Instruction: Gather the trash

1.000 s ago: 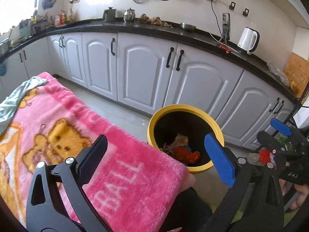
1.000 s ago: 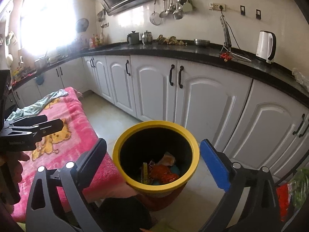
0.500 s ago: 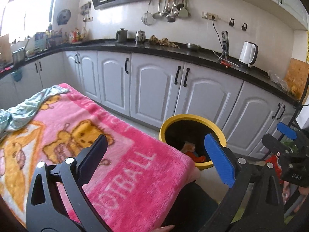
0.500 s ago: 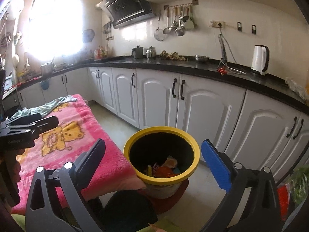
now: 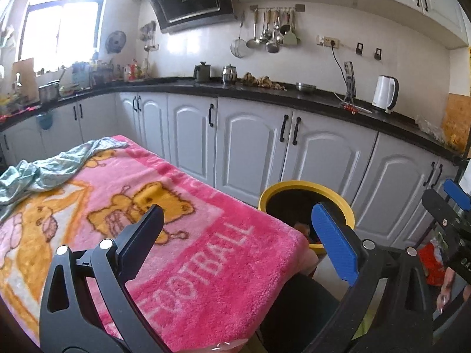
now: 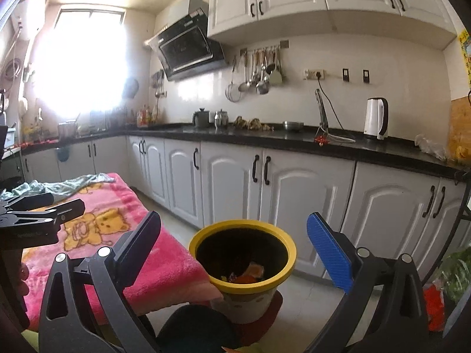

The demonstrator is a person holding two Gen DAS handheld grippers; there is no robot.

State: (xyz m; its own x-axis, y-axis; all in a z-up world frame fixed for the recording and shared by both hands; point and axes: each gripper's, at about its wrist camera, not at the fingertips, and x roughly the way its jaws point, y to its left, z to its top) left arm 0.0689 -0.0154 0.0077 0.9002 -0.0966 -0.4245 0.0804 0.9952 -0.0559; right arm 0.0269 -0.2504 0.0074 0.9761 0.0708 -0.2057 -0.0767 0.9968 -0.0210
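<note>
Both grippers, left [image 5: 237, 235] and right [image 6: 234, 239], gape empty over the filled bin [image 6: 243, 257] — collecting looks done, next find any stray trash

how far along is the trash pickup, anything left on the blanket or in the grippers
Done: wrappers already lie inside the yellow-rimmed bin, orange pieces showing at its bottom. In hand: nothing; the left gripper and right gripper are both open and empty. Left: no loose trash shows on the pink blanket, only a green cloth at its far end. Red packaging sits low on the right; whether it is trash is unclear.
</note>
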